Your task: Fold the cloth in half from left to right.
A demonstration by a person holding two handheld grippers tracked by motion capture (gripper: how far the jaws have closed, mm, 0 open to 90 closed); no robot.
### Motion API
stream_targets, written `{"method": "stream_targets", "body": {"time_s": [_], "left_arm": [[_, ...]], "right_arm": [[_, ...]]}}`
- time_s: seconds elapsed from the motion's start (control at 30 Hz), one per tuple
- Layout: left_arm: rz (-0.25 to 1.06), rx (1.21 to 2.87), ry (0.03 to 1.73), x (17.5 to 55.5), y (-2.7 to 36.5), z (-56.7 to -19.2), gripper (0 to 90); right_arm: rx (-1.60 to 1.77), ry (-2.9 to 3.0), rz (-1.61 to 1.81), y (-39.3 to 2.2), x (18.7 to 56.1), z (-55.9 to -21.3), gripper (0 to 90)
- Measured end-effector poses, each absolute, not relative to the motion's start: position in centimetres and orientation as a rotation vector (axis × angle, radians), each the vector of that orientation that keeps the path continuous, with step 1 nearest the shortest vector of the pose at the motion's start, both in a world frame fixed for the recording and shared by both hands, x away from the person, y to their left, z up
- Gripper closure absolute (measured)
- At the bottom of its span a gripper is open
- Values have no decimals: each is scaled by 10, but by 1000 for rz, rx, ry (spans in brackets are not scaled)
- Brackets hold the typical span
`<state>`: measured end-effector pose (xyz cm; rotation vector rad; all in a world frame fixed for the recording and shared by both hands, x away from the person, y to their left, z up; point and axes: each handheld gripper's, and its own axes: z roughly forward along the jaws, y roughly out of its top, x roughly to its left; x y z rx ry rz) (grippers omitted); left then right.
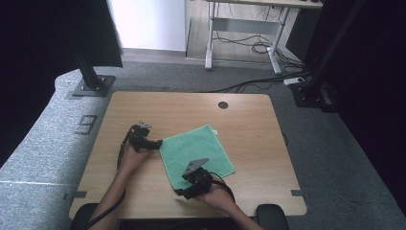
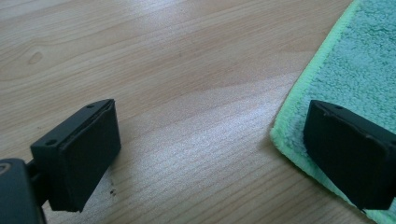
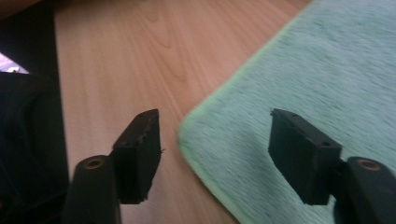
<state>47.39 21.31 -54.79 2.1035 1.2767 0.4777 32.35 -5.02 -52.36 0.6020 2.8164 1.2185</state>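
Observation:
A green cloth (image 1: 196, 148) lies flat on the wooden table (image 1: 143, 108), turned at a slight angle. My left gripper (image 1: 158, 143) sits low at the cloth's left corner. In the left gripper view its jaws (image 2: 210, 154) stand wide apart, one over bare wood and the other above the cloth's hemmed edge (image 2: 299, 93). My right gripper (image 1: 181, 192) is at the cloth's near-left corner, close to the table's front edge. In the right gripper view the gripper (image 3: 215, 144) is open and straddles the cloth's corner (image 3: 317, 70), with no pad pressing on the fabric.
A round cable hole (image 1: 223, 105) sits near the table's far edge. Beyond the table are a black post base (image 1: 91, 86) on grey carpet, a white desk frame (image 1: 239, 28) and floor cables (image 1: 258, 84). The table's front edge lies just behind my right gripper.

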Motion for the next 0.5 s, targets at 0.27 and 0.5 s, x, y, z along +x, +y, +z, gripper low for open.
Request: {"method": "stream_targets", "body": {"time_s": [0.27,0.5], "left_arm": [[476,2106,1277,474,213,-548,43],[476,2104,1272,473,213,-548,48]], "right_arm": [[504,2863,1136,-32,315,-531,611],[531,2832,1090,-33,315,-536,813]]}}
